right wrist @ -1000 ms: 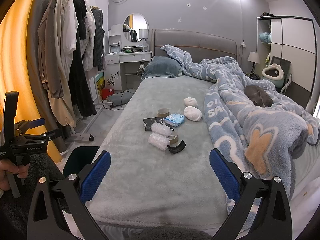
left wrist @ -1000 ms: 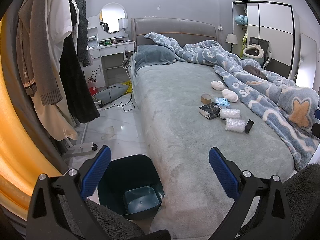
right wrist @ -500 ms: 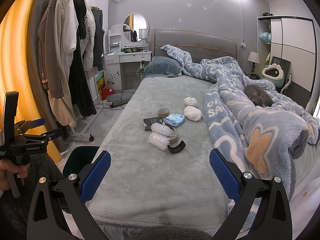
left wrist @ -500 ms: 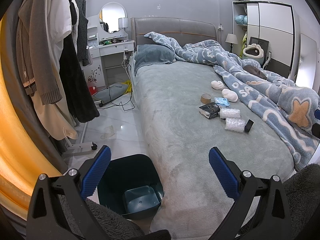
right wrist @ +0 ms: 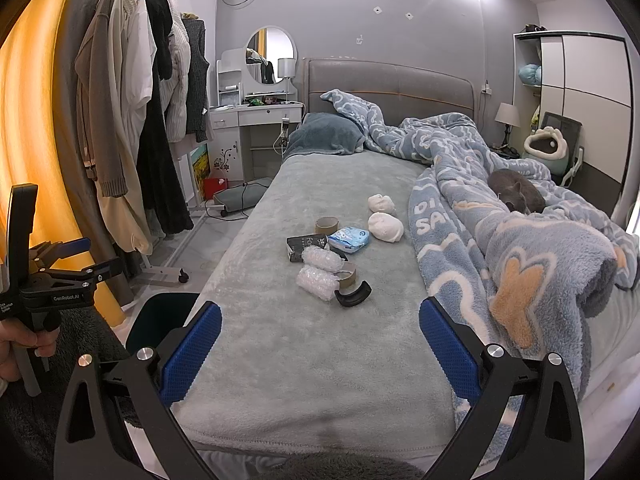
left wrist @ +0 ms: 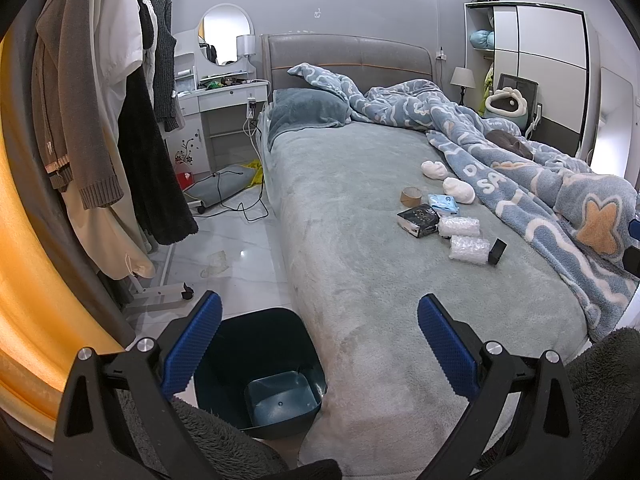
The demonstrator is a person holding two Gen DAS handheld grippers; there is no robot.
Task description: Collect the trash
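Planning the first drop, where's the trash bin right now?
In the left wrist view the dark trash bin stands on the floor against the bed's foot-end corner, low and left of centre, behind the left gripper.

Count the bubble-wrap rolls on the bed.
2. One bubble-wrap roll lies beside the black box; the other bubble-wrap roll lies nearer the camera, next to the tape roll. More may be hidden under the blanket.

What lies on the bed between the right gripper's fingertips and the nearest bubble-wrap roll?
Nothing: the right wrist view shows only bare grey-green bed cover between the open right gripper and the bubble-wrap roll.
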